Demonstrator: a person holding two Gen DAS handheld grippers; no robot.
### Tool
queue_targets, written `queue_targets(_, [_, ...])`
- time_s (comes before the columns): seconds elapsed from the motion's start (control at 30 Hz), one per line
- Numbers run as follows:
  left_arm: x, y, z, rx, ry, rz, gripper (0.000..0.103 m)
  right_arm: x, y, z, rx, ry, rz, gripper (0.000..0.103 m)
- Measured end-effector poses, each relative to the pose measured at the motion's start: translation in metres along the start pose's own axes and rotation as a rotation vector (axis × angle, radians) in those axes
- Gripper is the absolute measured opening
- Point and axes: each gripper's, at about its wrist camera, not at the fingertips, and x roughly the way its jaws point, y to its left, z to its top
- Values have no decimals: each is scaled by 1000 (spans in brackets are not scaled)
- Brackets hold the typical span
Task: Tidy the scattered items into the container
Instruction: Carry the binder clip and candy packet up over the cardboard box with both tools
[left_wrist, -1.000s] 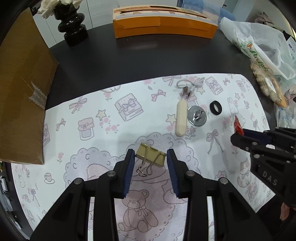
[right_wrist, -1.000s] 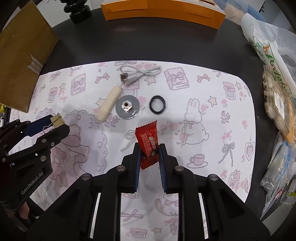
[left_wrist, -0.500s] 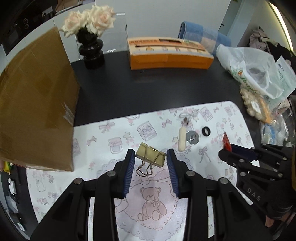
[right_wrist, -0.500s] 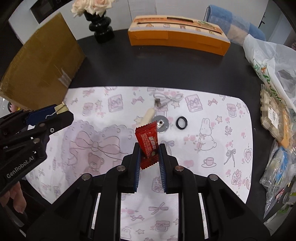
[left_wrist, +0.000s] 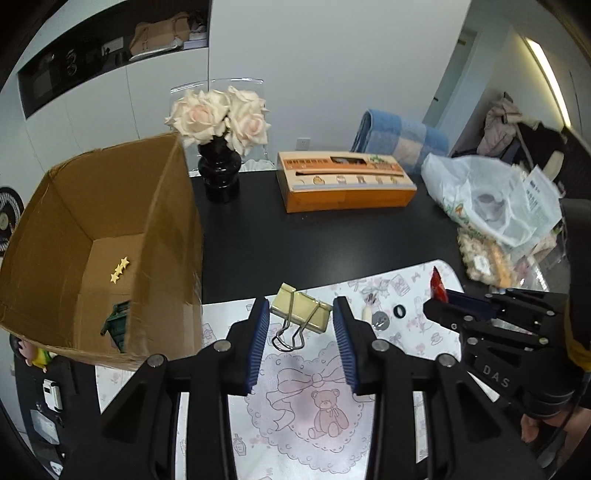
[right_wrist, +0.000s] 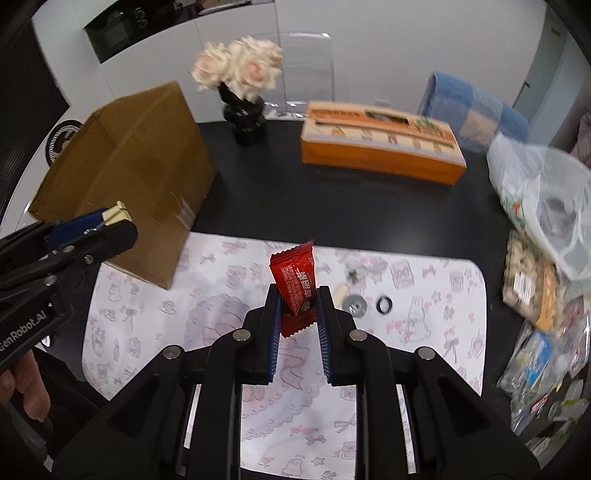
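The black worktop (left_wrist: 295, 236) carries an open cardboard box (left_wrist: 103, 229) on the left, standing partly on a patterned mat (right_wrist: 424, 332). The left gripper (left_wrist: 300, 318) is held above the mat, jaws clamped on a cream binder clip (left_wrist: 301, 309), its long axis crosswise between them and wire handles pointing back. The right gripper (right_wrist: 295, 306) pinches a red candy wrapper (right_wrist: 295, 280) upright, long axis vertical.

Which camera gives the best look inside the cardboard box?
The left wrist view: the cardboard box opens toward it, showing its floor and things inside. The right wrist view shows only its closed outer walls.
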Motion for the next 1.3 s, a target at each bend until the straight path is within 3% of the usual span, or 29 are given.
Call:
queue_targets(0.1, [-9, 23, 5, -42, 6, -32, 35, -11, 23, 16, -33, -15, 8, 19])
queue_targets(0.23, [-25, 54, 10, -45, -41, 24, 35, -20, 58, 34, -85, -33, 6, 19])
queue_targets(0.6, [-55, 143, 16, -175, -97, 45, 35, -15, 141, 79, -196, -26, 13, 19])
queue_targets(0.83, [-63, 191, 14, -240, -115, 100, 35, -1, 194, 100, -269, -22, 28, 19])
queue_targets(1.3, [-56, 236, 8, -302, -87, 141, 35, 52, 273, 122, -346, 31, 80, 19])
